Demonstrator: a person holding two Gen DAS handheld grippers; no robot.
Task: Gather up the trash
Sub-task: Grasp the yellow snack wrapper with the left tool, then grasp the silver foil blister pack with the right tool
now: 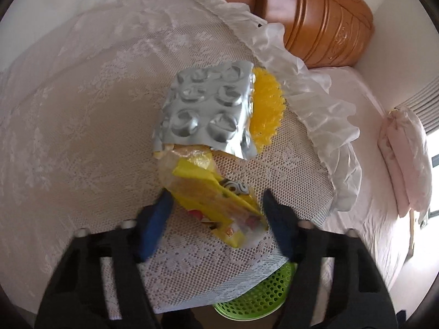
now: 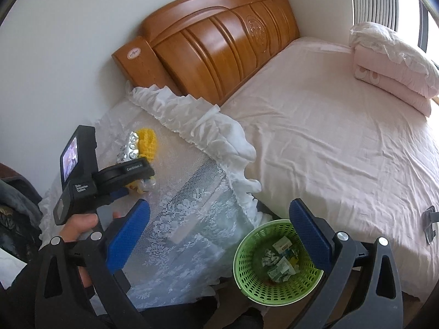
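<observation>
— Lace cloth (image 1: pixel 82 126) is seen draped over the bedside stand, with the wooden headboard (image 2: pixel 219 41) and a pink bed (image 2: pixel 329 137) behind. Where is the trash found?

— The yellow snack wrapper (image 1: pixel 216 205) is seen lying near the cloth's front edge, between the pads of the left gripper (image 1: pixel 216 203). The fingers are half apart; no firm pinch on the wrapper can be made out. A silver blister pack (image 1: pixel 205 109) is laid partly over the wrapper's far end, and a yellow spiky piece (image 1: pixel 266 109) is touching the pack on the side toward the ruffled edge.

— And the right gripper (image 2: pixel 219 235)?

— It is held wide apart and empty, above the green basket (image 2: pixel 247 260), in which crumpled paper is already collected, below the cloth's front corner.

— What could be spoiled?

— The lace could be caught with the wrapper if the pads are closed too low, and the blister pack could be dragged off as the wrapper is lifted.

— Any writing?

— A cartoon face is printed on the wrapper; its lettering cannot be read. "Data Acquisition System" is read on the left handle.
</observation>
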